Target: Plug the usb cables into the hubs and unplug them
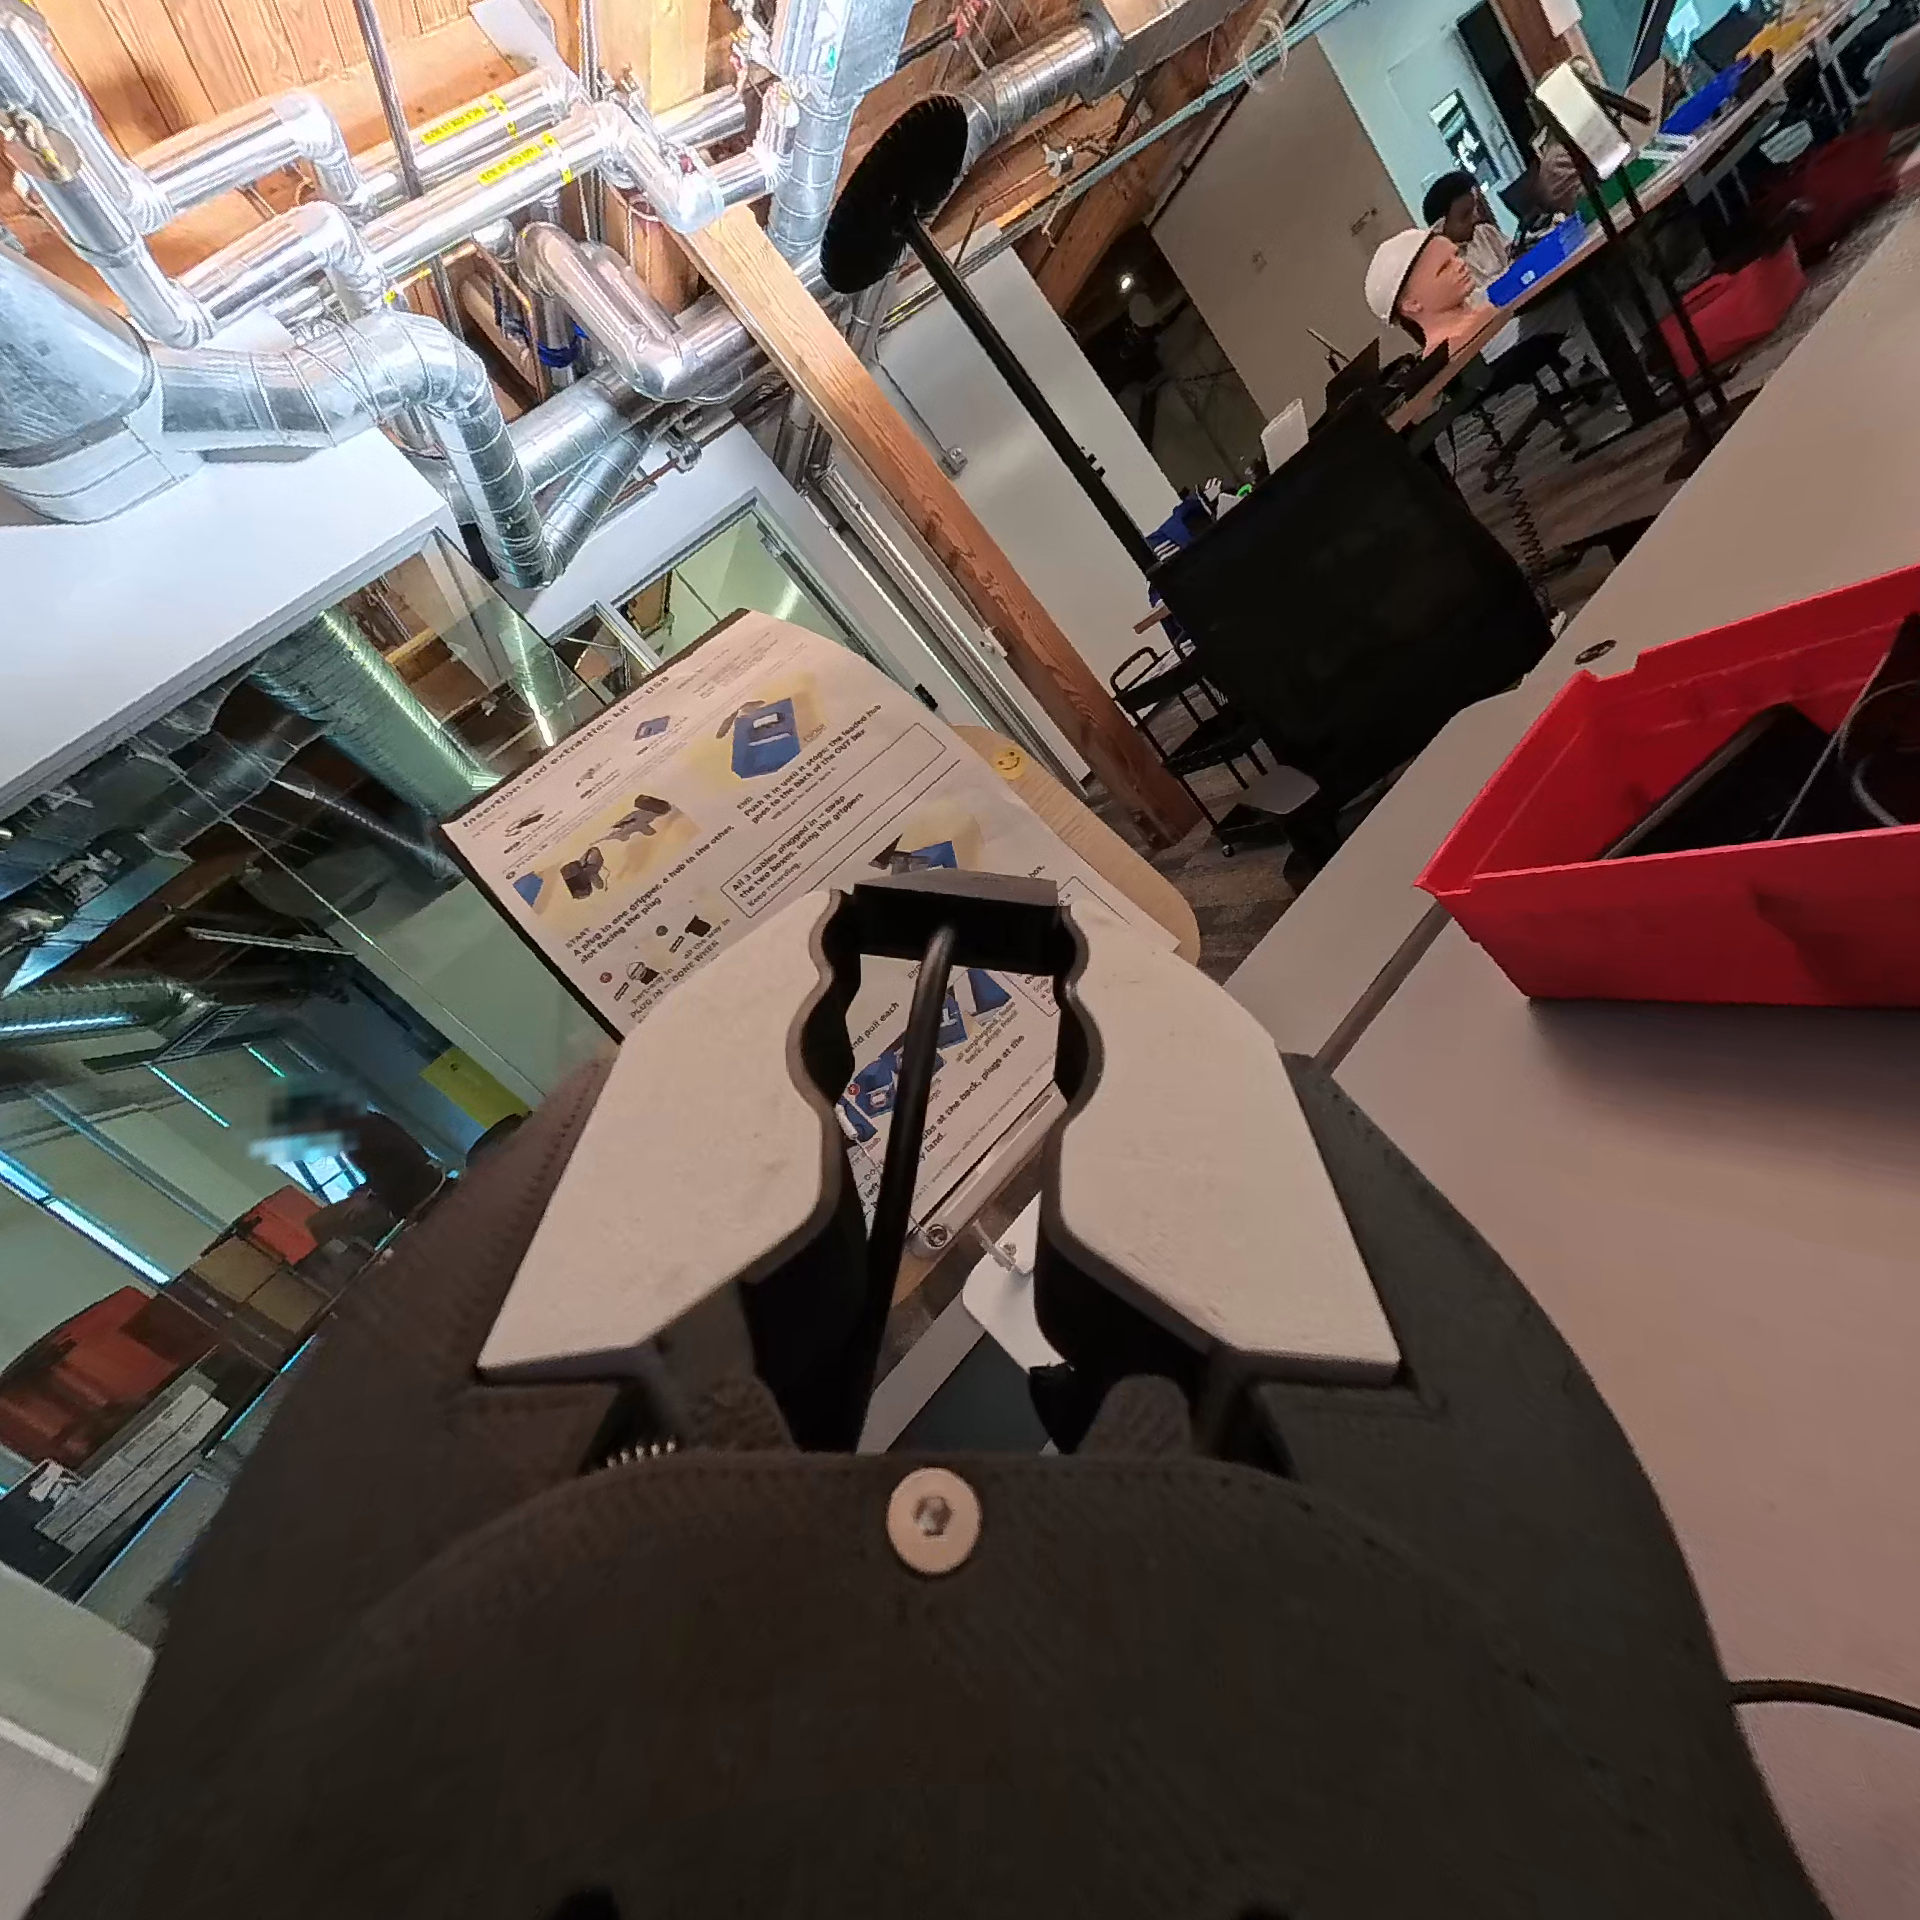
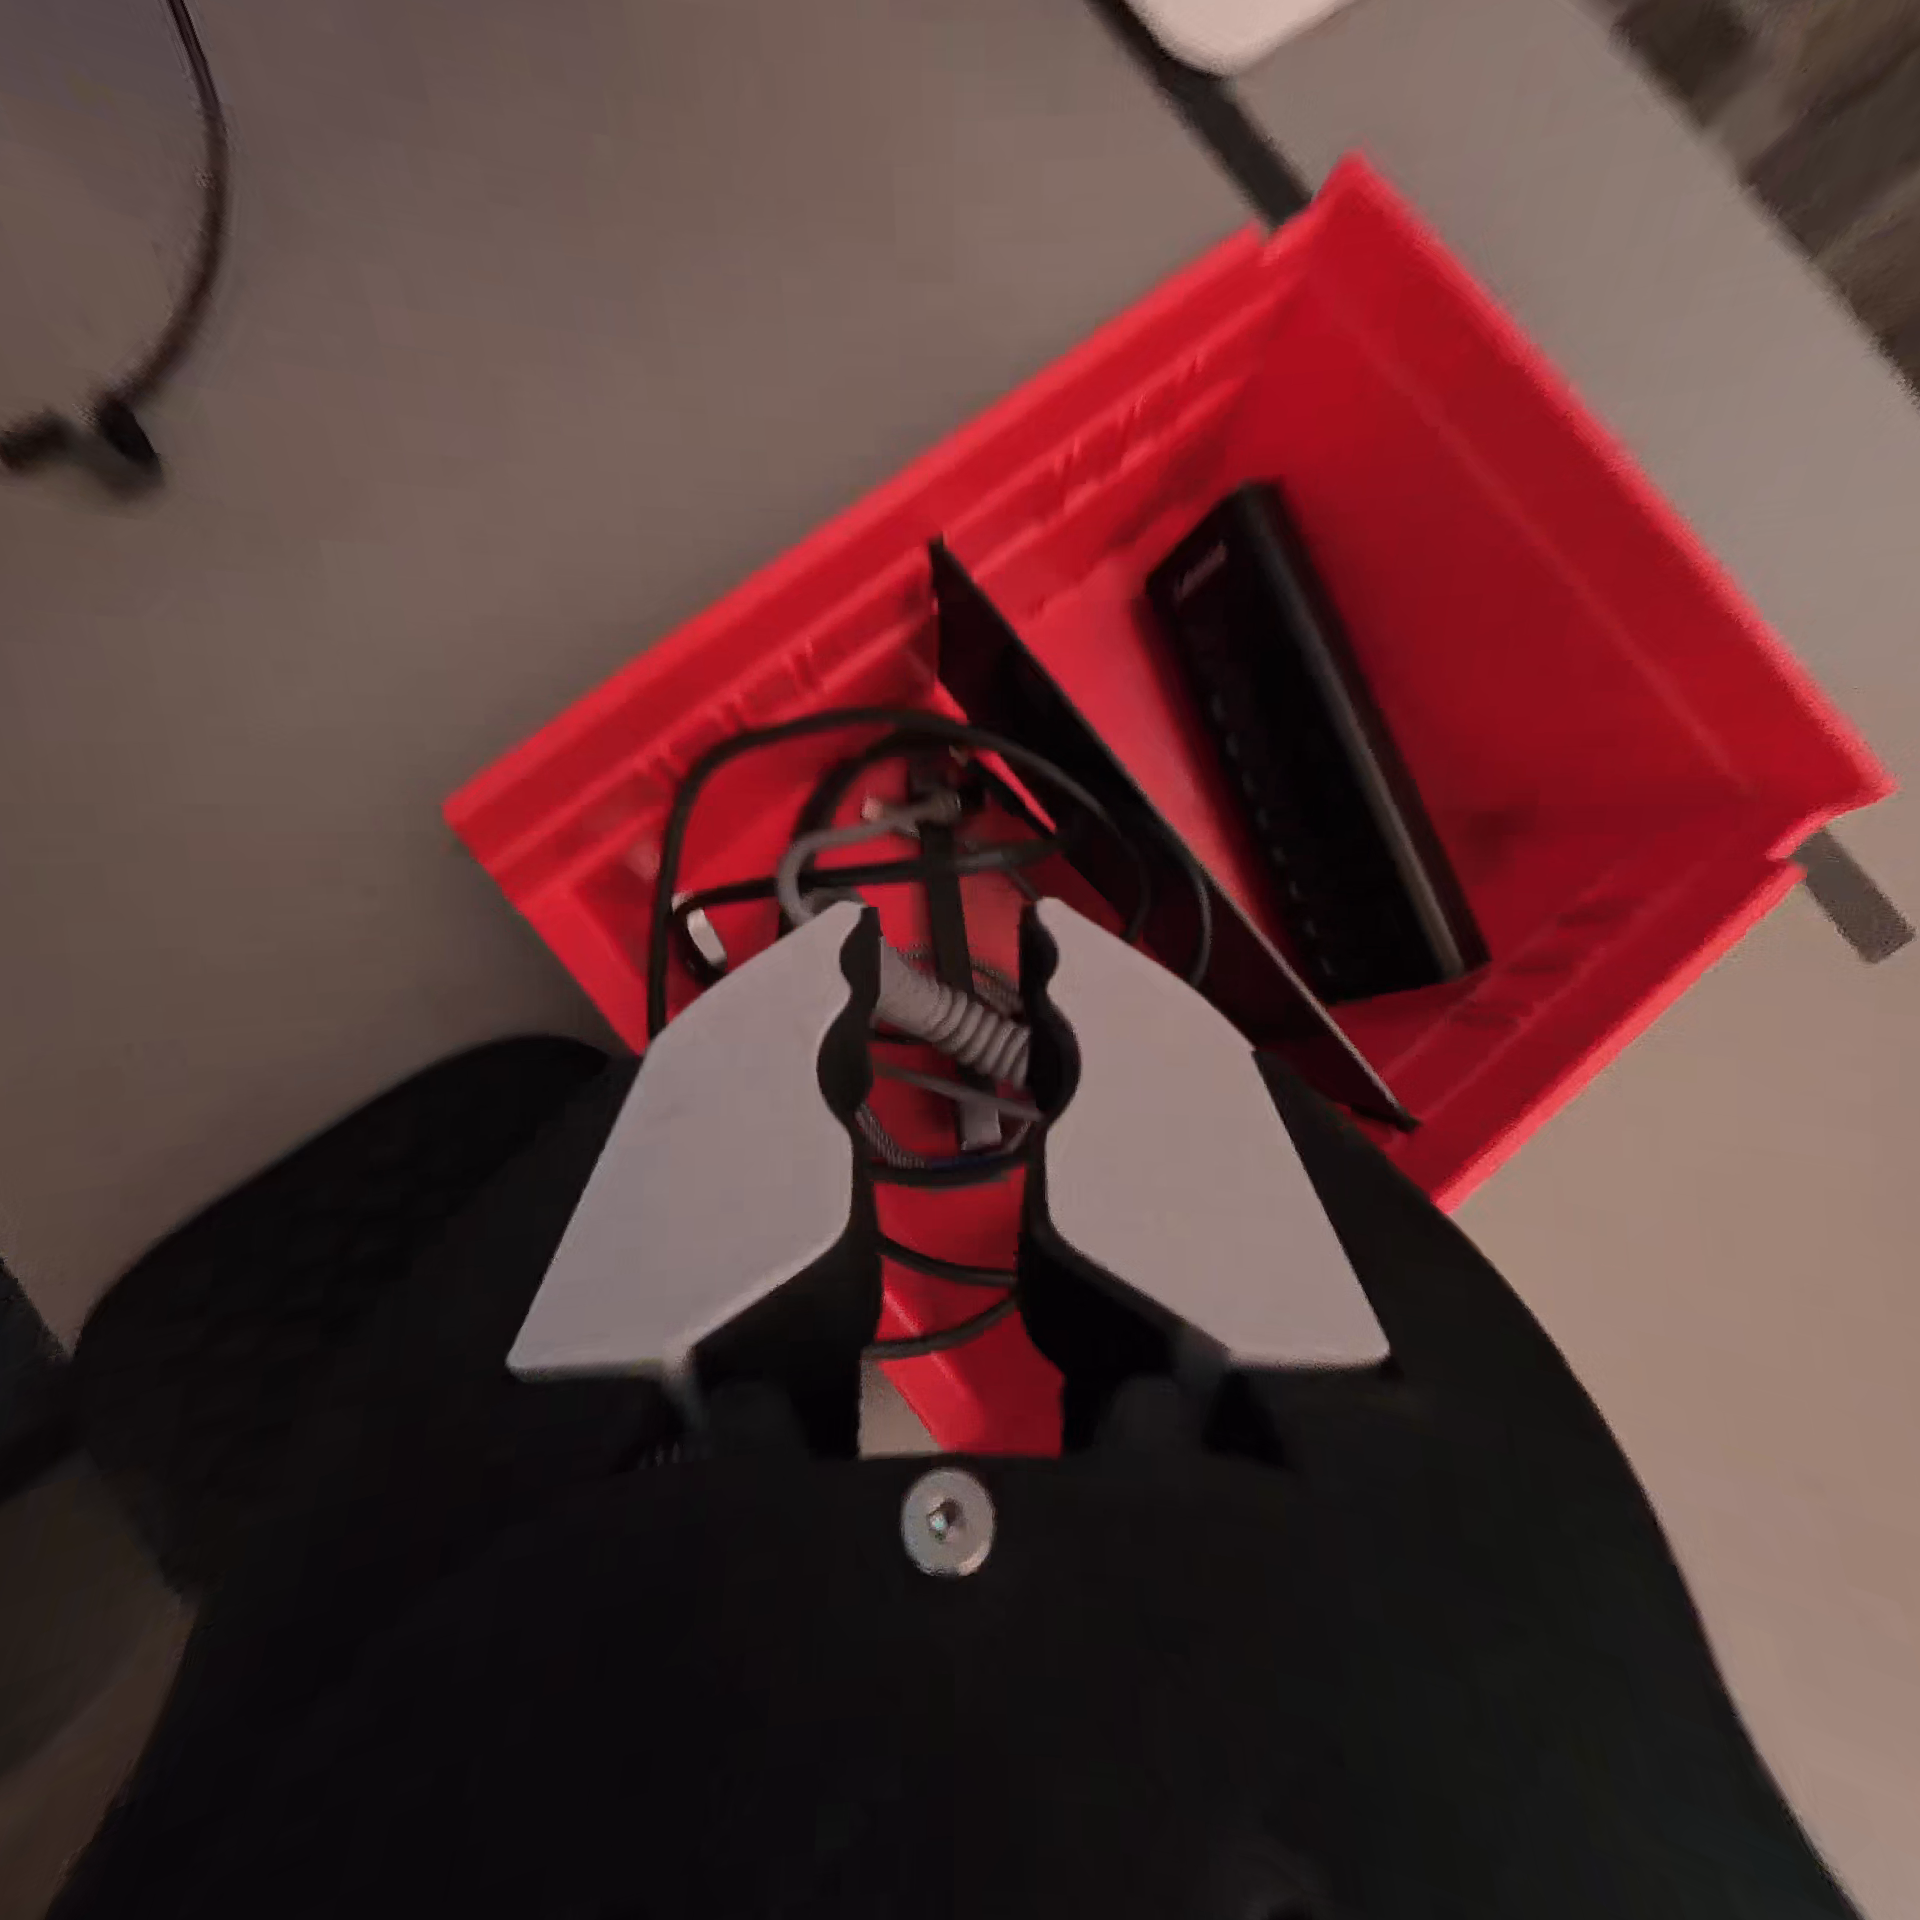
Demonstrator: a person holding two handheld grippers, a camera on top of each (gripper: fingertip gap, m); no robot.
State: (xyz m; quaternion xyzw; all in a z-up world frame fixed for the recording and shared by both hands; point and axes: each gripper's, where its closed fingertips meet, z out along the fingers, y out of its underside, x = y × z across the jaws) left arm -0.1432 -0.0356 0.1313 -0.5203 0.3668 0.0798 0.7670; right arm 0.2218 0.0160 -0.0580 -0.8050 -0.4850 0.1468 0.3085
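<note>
Our left tool (image 1: 954, 914) tilts up off the table (image 1: 1621, 1299), tips clamped on a black hub (image 1: 956, 902) whose cable (image 1: 909, 1101) trails back between them. Rightward, our right tool (image 2: 948, 925) points down over the red bin (image 2: 1558, 582), parted and holding nothing, above coiled USB cables (image 2: 935, 997); another hub (image 2: 1309, 748) lies beyond the black divider (image 2: 1132, 821).
</note>
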